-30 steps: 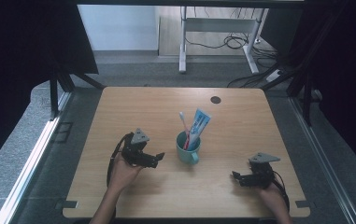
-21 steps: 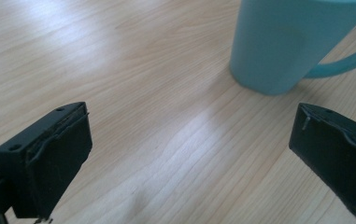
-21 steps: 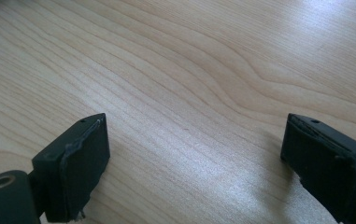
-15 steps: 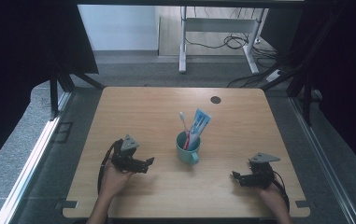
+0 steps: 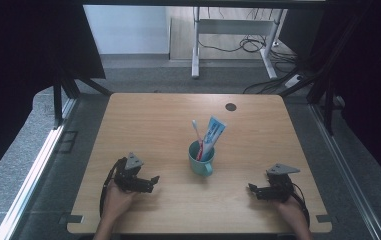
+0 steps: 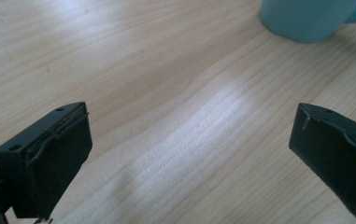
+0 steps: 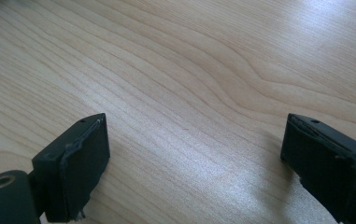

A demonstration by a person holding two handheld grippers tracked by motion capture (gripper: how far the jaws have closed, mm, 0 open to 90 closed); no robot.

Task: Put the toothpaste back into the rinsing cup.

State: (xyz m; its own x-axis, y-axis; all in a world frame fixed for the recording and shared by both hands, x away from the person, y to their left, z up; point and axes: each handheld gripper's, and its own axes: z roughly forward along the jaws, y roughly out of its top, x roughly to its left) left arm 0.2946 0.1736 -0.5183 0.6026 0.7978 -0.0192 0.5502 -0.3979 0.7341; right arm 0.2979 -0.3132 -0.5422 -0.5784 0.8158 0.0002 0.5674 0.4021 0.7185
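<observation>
A teal mug stands upright near the middle of the wooden table. In it lean a red-handled toothbrush and a blue-and-white toothpaste tube. My left gripper rests low on the table at the front left, open, jaws wide apart with bare wood between them; its own view shows the mug's base ahead to the right. Over at the front right, my right gripper is open too, pointing left, and its fingers frame bare table only.
A small dark round hole marks the table's far right part. Beyond the table stand a white desk frame and floor cables. Dark curtains and black frame legs flank both sides.
My left gripper has drawn back toward the front left, away from the mug, and settled lower on the table. The right gripper has stayed put.
</observation>
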